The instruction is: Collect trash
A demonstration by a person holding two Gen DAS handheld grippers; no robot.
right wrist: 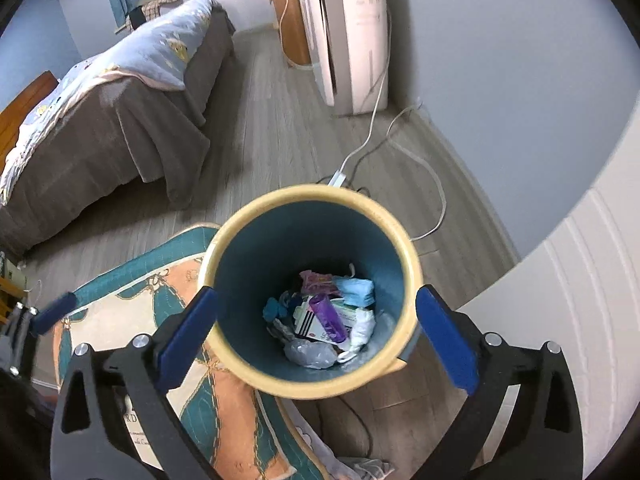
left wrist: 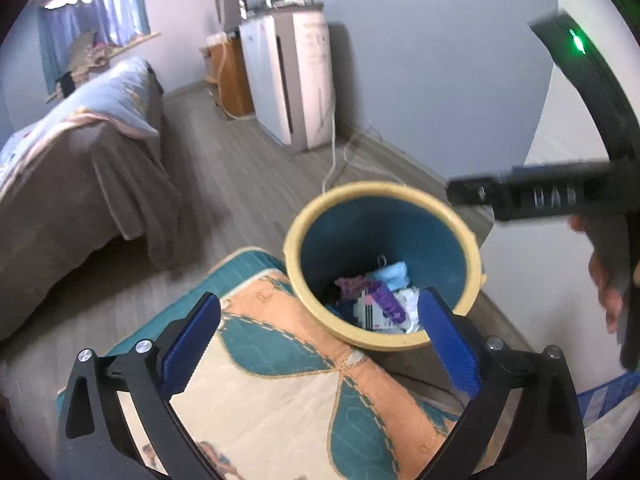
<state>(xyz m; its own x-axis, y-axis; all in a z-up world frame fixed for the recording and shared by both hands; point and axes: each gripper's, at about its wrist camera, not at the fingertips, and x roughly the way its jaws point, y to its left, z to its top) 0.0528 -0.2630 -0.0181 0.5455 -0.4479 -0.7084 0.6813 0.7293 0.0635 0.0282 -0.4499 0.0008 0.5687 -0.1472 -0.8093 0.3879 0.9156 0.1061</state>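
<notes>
A round bin with a cream rim and teal inside stands on the floor at the edge of a rug. Inside lies mixed trash: a purple wrapper, a light blue mask, a clear plastic bag, white paper and packets. My left gripper hangs open above the bin's near rim and the rug, nothing between its blue pads. My right gripper is open over the bin's mouth, also empty. The right gripper's black body and a hand show at the right of the left wrist view.
A patterned teal, orange and cream rug lies on the grey wood floor. A bed with a brown cover is at the left. A white appliance, a wooden cabinet and loose white cables line the far wall.
</notes>
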